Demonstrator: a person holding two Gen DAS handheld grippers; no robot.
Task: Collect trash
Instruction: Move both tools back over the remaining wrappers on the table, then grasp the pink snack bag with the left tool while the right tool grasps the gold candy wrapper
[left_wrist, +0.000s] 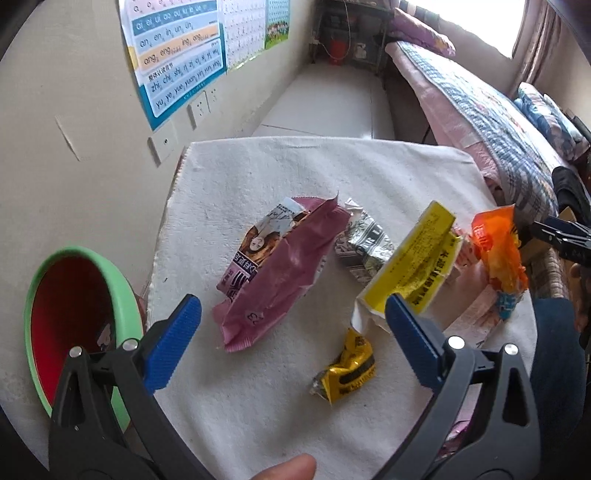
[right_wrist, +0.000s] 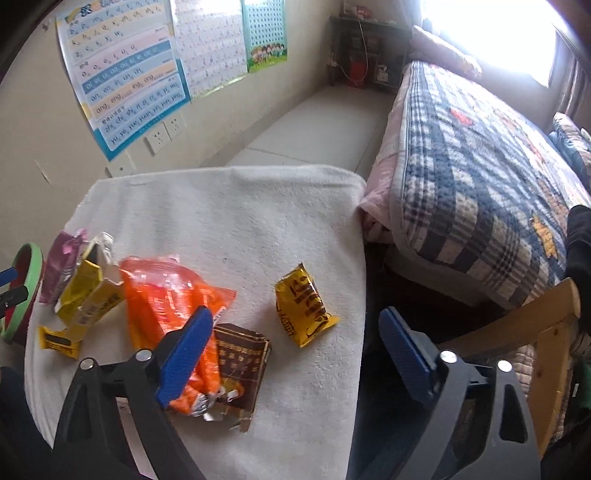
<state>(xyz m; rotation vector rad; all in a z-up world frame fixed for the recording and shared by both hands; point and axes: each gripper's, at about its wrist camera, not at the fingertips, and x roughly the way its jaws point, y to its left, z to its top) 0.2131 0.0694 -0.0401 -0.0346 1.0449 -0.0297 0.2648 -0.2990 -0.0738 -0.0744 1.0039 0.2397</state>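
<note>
Left hand-held gripper (left_wrist: 293, 319), right hand-held gripper (right_wrist: 295, 332) spread, empty; brown wrapper (right_wrist: 240, 365) half-hidden under orange bag (right_wrist: 166, 306).

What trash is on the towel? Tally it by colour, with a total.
Pink wrapper: 1
Silver wrapper: 1
Orange bag: 1
Brown box: 1
Yellow: 3 (yellow box, small yellow wrapper, gold wrapper)
Total: 7

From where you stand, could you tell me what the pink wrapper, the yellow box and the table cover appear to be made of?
The pink wrapper looks like thin plastic film: matte sheen, sharp creases, crimped end. The yellow box seems to be printed cardboard: flat panels, torn white edge. The table cover looks like white fleecy cloth, with a fuzzy nap and soft rounded edge.
</note>
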